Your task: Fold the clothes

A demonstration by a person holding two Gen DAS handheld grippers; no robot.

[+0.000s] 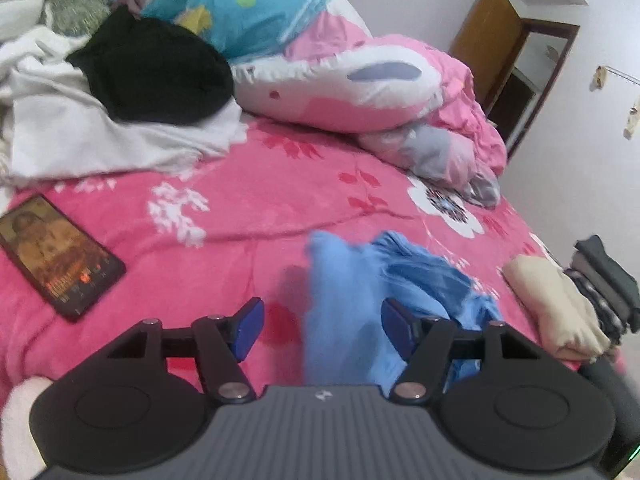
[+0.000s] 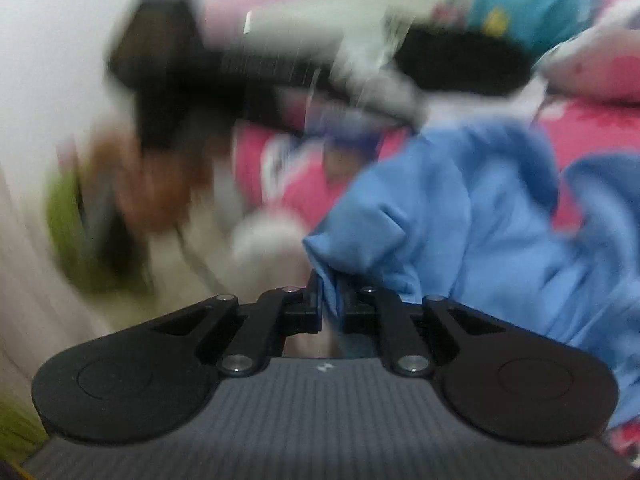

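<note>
Right wrist: fingers [image 2: 316, 300] pinching blue garment [image 2: 460, 216].

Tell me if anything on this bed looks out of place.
A phone with its screen lit lies on the pink bedspread, left of the blue garment being folded; it is not clothing.

My left gripper [image 1: 322, 330] is matt black plastic with a ribbed grey body, dull metal pivot pins and smooth blue pads [image 1: 249, 328], and my right gripper [image 2: 330, 308] is the same matt black with the same ribbed grey. The blue garment [image 2: 460, 216] is thin, soft cloth that creases easily, and it lies on a fleecy pink flowered bedspread [image 1: 260, 184]. Towards the bedspread's left edge the phone [image 1: 56, 254] has a glossy glass face, the white cloth [image 1: 100, 136] behind it looks coarser and matt, and the door [image 1: 486, 40] is smooth brown wood.
</note>
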